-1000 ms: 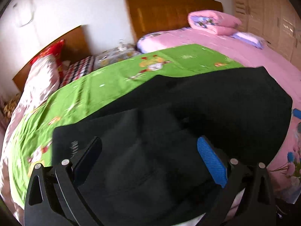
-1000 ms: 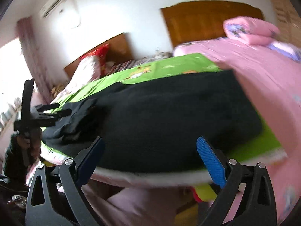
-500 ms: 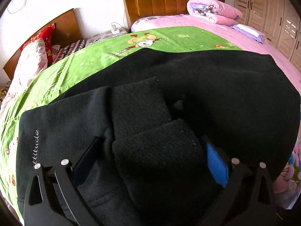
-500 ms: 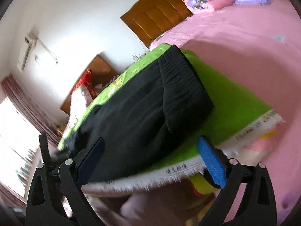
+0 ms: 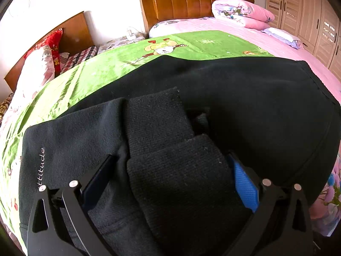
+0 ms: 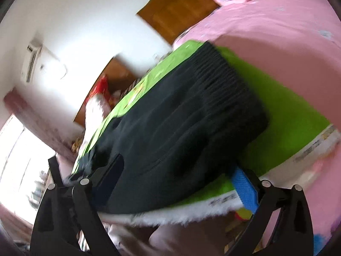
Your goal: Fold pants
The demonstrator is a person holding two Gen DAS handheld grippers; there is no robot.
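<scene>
Black pants lie spread on a green blanket on the bed. My left gripper is open, its jaws standing either side of the two ribbed leg cuffs, low over the cloth. In the right wrist view, which is blurred, the pants lie with their gathered waistband toward the far right. My right gripper is open at the pants' near edge, above the blanket's white fringe. The left gripper shows at the left.
A pink bed with a folded pink quilt and wooden headboard lies behind. Red and floral pillows are far left. Wardrobe doors stand on the right.
My left gripper came down onto the leg cuffs and has stayed there. My right gripper swung and tilted, then moved in to the pants' near edge.
</scene>
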